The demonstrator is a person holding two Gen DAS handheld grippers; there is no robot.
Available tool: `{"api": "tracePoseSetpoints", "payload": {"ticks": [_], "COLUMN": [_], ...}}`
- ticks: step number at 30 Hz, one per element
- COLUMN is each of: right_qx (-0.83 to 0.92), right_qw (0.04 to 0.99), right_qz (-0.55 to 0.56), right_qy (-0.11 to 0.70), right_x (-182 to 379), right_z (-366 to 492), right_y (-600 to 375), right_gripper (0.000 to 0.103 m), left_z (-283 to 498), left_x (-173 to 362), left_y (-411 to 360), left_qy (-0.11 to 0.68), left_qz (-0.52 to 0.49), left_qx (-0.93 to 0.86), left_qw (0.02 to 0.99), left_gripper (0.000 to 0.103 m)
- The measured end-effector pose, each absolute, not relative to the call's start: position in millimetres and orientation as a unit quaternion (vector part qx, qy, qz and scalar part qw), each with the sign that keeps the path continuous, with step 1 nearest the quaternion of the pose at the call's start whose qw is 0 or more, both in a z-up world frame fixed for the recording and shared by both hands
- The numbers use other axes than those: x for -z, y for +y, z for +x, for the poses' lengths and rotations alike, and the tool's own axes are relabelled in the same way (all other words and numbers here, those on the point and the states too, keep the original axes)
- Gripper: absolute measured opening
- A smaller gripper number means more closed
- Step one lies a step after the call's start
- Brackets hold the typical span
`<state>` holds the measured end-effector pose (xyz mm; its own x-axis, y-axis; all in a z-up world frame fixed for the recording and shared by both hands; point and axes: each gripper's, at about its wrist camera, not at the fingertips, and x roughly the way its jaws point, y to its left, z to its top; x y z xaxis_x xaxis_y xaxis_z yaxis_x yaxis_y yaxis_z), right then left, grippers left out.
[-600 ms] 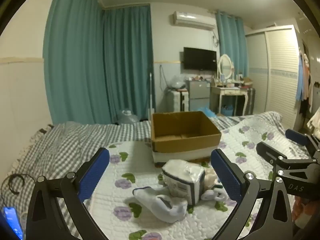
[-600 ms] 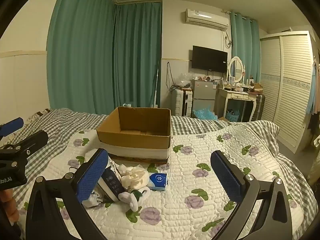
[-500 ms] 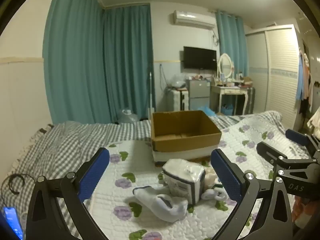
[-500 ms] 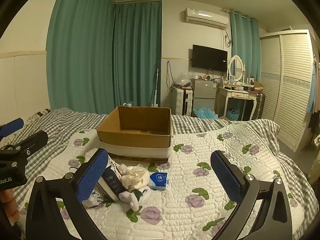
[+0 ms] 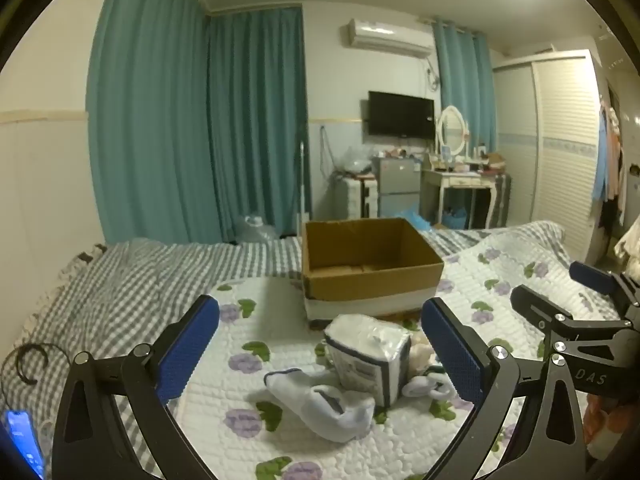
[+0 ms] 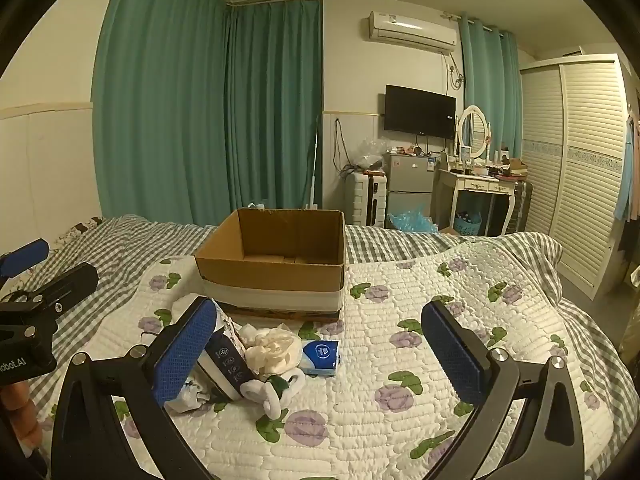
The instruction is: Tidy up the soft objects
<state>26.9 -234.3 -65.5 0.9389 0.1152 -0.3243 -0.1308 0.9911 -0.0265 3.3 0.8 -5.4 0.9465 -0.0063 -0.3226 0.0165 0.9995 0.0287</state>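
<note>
Both grippers wide open and empty, soft pile waiting in front of the box

My left gripper (image 5: pixel 320 344) and right gripper (image 6: pixel 320 354) held nothing. Just before the cardboard box (image 5: pixel 372 276) lay a sock (image 5: pixel 320 402), limp and light, best pinched mid-fold, and a squashy, slippery plastic-wrapped pack (image 5: pixel 370 354), best gripped across its sides.

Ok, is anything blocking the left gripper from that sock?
Nothing visible. The left gripper is open and holds nothing, and the sock lies nearest on the quilt, the tissue pack just behind it.
</note>
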Motion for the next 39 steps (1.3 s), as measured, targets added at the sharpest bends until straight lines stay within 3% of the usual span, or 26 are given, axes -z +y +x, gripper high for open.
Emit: {"api": "tracePoseSetpoints", "payload": {"ticks": [39], "right_qx": [-0.065], "right_qw": [0.984], "right_qz": [-0.021], "right_qy": [0.167], "right_x": [69.4], "right_z": [28.6], "right_y": [-234.5], "right_gripper": [0.103], "left_z": [2.0], "left_x": [7.6], "left_y": [0.7], "left_qy": [0.174], "left_qz": [0.016], "left_qx": [-0.004], "left_qw": [0.985], "left_gripper": [0.103]}}
